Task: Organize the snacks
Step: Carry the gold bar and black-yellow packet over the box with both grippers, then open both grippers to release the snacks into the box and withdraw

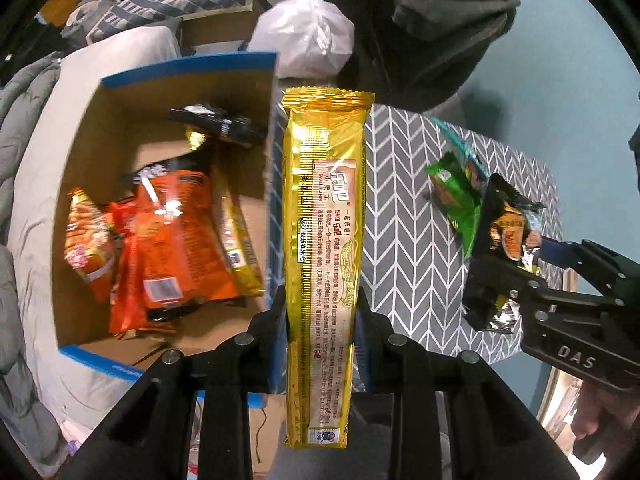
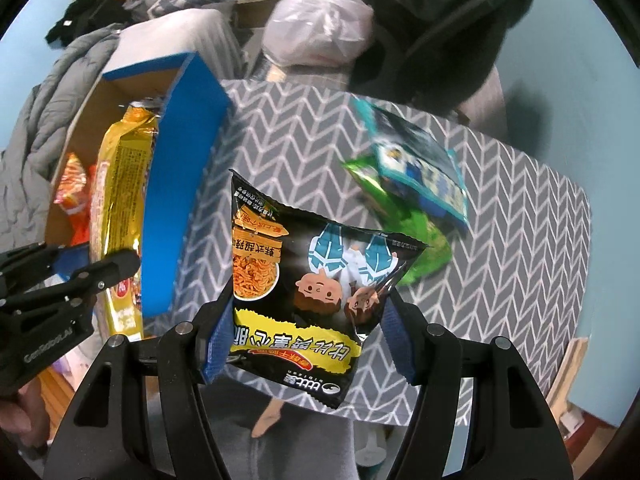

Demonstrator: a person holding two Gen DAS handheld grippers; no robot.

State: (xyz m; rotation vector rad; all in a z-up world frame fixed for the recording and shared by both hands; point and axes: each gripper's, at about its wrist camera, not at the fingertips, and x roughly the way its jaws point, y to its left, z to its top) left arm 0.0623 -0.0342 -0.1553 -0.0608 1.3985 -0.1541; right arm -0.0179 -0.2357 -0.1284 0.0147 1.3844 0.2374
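My left gripper (image 1: 320, 312) is shut on a long gold snack pack (image 1: 324, 216), held upright over the right wall of a blue-rimmed cardboard box (image 1: 188, 70). The box holds orange, gold and black snack packs (image 1: 172, 240). My right gripper (image 2: 308, 320) is shut on a black noodle snack bag (image 2: 304, 280), held above the grey chevron table (image 2: 520, 240). In the left wrist view the right gripper (image 1: 520, 276) is at the right with the black bag (image 1: 504, 224). A green pack (image 2: 420, 240) and a teal pack (image 2: 420, 168) lie on the table.
A white plastic bag (image 1: 308, 36) and a dark chair with clothing (image 1: 432, 28) stand behind the table. Grey bedding (image 1: 24, 160) lies left of the box. The table's near edge (image 2: 460, 412) drops to the floor.
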